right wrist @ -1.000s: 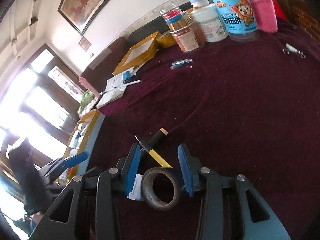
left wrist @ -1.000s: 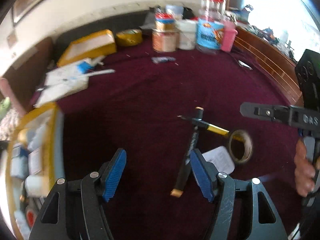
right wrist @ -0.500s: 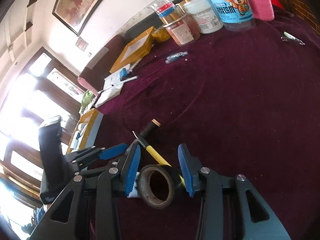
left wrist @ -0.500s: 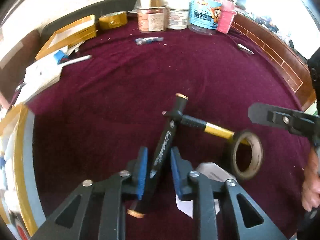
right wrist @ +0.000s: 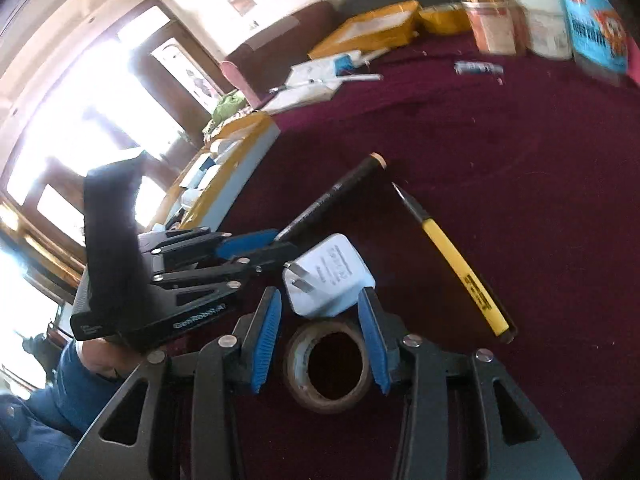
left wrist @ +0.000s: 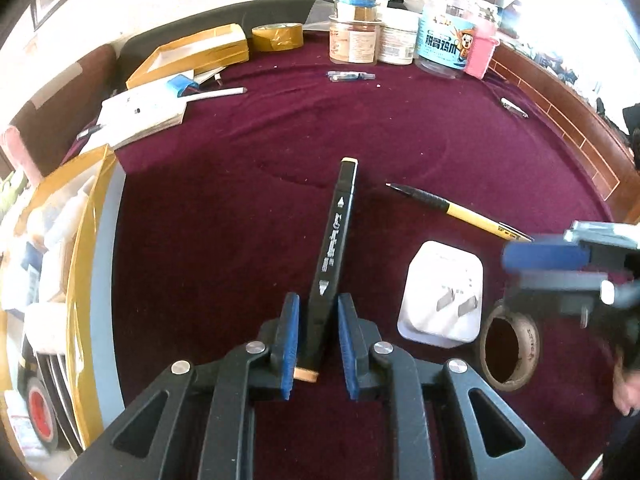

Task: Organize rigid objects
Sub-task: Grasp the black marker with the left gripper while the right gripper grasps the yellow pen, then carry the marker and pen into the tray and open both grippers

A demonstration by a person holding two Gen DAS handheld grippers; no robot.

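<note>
Left gripper (left wrist: 318,344): jaws pinching the black marker (left wrist: 334,256) near its lower end, blue pads against both sides; barrel runs out toward 12 o'clock, tan cap end forward, other tan end showing just behind the pads. Marker lifted or resting on the cloth, cannot tell. Right gripper (right wrist: 320,340): jaws spread, straddling the tape roll (right wrist: 328,366), which lies flat on the maroon desk (right wrist: 520,160) cloth between the pads; pads not touching it as far as can be seen. White plug adapter (right wrist: 328,276) sits just ahead of the roll at 12 o'clock, prongs up and toward 9 o'clock, its near edge between the jaw tips. In the left wrist view the same adapter (left wrist: 442,292) lies at 3 o'clock of the marker, tape roll (left wrist: 508,346) just beside it at 4 o'clock, right gripper (left wrist: 560,264) blurred above the roll. Yellow pen (left wrist: 460,210) lies at 2 o'clock, black grip and tip pointing toward 10 o'clock, apart from the marker. Out at 9 o'clock, at the desk edge, a yellow-rimmed tray (left wrist: 86,240) holding white packets. Far side, 11 o'clock: white papers (left wrist: 140,114) and a flat yellow box (left wrist: 192,54), yellow tape roll (left wrist: 278,38) beside it. At 12 to 1 o'clock a cluster of jars (left wrist: 394,40), a blue-labelled one (left wrist: 444,46) among them, pink container (left wrist: 482,54) at its right.
</note>
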